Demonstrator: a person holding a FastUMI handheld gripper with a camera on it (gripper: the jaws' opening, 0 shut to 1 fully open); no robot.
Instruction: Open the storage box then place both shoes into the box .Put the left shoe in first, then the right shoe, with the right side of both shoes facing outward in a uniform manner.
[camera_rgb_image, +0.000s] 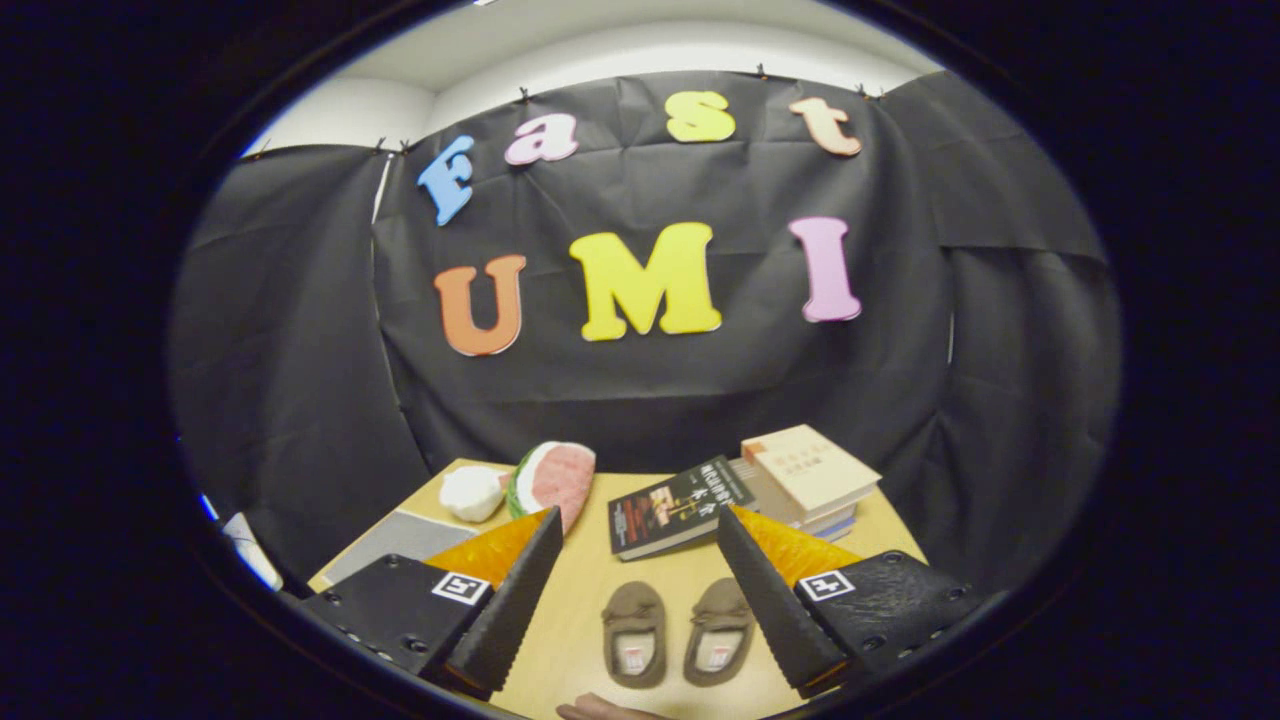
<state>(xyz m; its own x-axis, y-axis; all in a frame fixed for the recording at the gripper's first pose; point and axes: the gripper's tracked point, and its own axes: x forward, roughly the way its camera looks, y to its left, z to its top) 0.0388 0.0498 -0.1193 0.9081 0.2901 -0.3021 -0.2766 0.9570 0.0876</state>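
**Two slippers waiting side by side on a booth table**

Two small brown shoes are sitting together on a pale wooden table (570, 640), toes pointing away toward the black cloth wall (300, 330). The left shoe (634, 634) and the right shoe (720, 631) are lying just beside each other without clearly touching, each showing a light insole with a small red-and-white tag at the heel; the writing on those tags is too small to read. The gripper (638, 525) is hovering above them with its fingers spread wide apart and holding nothing, the pair of shoes showing in the gap between the two fingers. A square black-and-white marker is showing on each finger mount.

Beyond the fingertips, a dark-covered book (672, 506) is lying flat and askew, its cover carrying white characters that cannot be made out. Just beside it, a stack of books (808, 478) is resting, topped by a cream volume with an orange corner patch and faint, unreadable print. Across the table, a watermelon slice toy (553, 481) is standing next to a white lumpy object (471, 492). A grey flat panel (400, 540) is lying near the table's edge behind the left finger. A fingertip (600, 711) of a person is peeking in at the table's near edge.
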